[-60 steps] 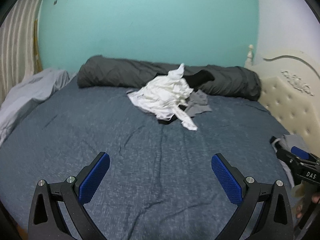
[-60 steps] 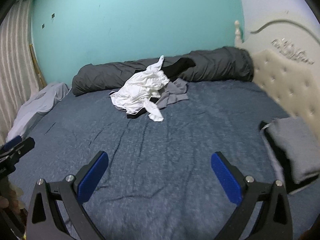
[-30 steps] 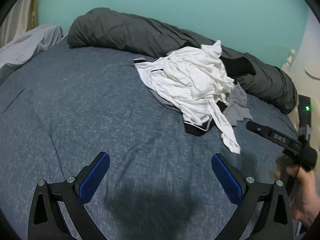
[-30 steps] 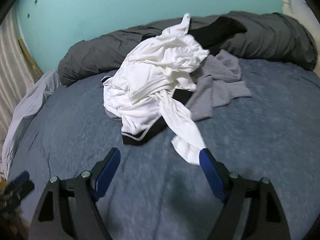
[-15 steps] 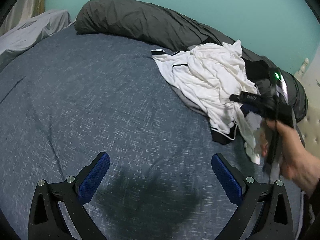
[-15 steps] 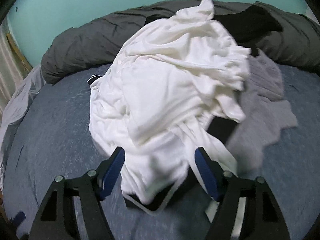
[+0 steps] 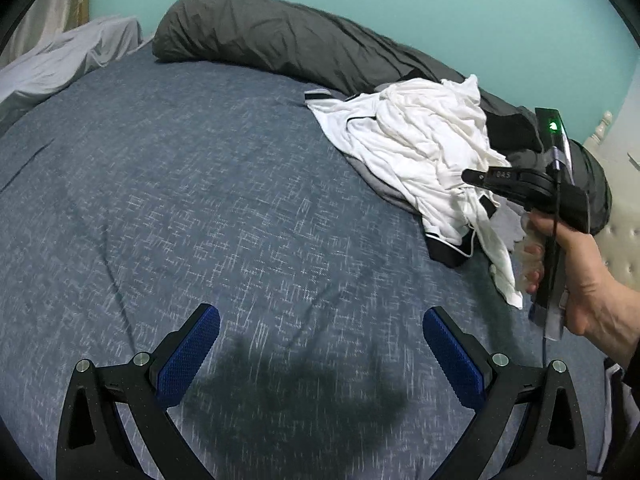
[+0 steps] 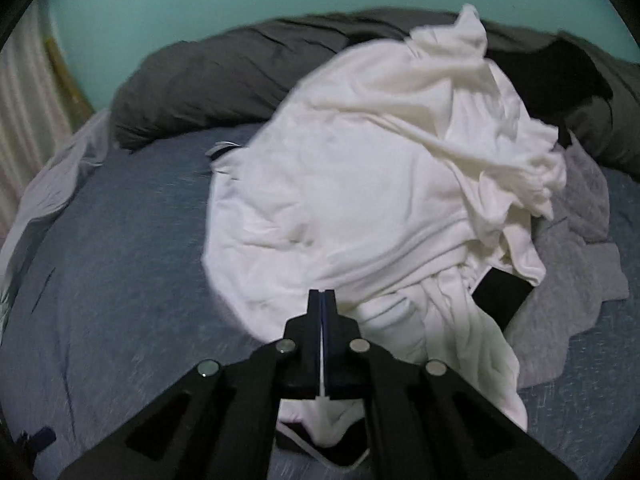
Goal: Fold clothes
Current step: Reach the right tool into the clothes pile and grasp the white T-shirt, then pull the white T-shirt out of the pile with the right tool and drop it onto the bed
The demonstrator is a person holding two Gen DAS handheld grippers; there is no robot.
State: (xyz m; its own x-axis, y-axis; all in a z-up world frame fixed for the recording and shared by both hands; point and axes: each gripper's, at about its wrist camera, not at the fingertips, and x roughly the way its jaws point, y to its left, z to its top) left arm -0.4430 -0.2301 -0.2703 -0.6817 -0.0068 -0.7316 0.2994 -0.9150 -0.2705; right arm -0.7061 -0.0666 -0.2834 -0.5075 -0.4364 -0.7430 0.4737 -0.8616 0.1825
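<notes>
In the right wrist view, the right gripper (image 8: 321,300) was clamped tight on a fold of the white shirt (image 8: 360,168), with a strip of white cloth pinched between its blue pads and hanging below them. A black-trimmed hem (image 8: 320,450) of the shirt lay under the gripper. The shirt sat crumpled on top of a heap on the blue bed (image 8: 120,260), just past the gripper. A grey garment (image 8: 576,280) spread out from beneath it on the right, and a black piece (image 8: 502,294) showed between the two. Behind the heap lay a rolled dark grey duvet (image 8: 200,80) along the teal wall (image 8: 200,0), with a pale sheet (image 8: 48,184) at the far left.

In the left wrist view, the left gripper (image 7: 321,344) hung spread wide over bare bed (image 7: 200,200), holding nothing, with its shadow on the cover below. To its right a hand (image 7: 592,280) held the right gripper (image 7: 476,177), whose tip reached into the shirt (image 7: 420,140). The heap lay well apart from the left gripper, towards the far right of the bed. Beyond it ran the duvet (image 7: 280,40), and a cream headboard (image 7: 624,232) stood at the right edge.
</notes>
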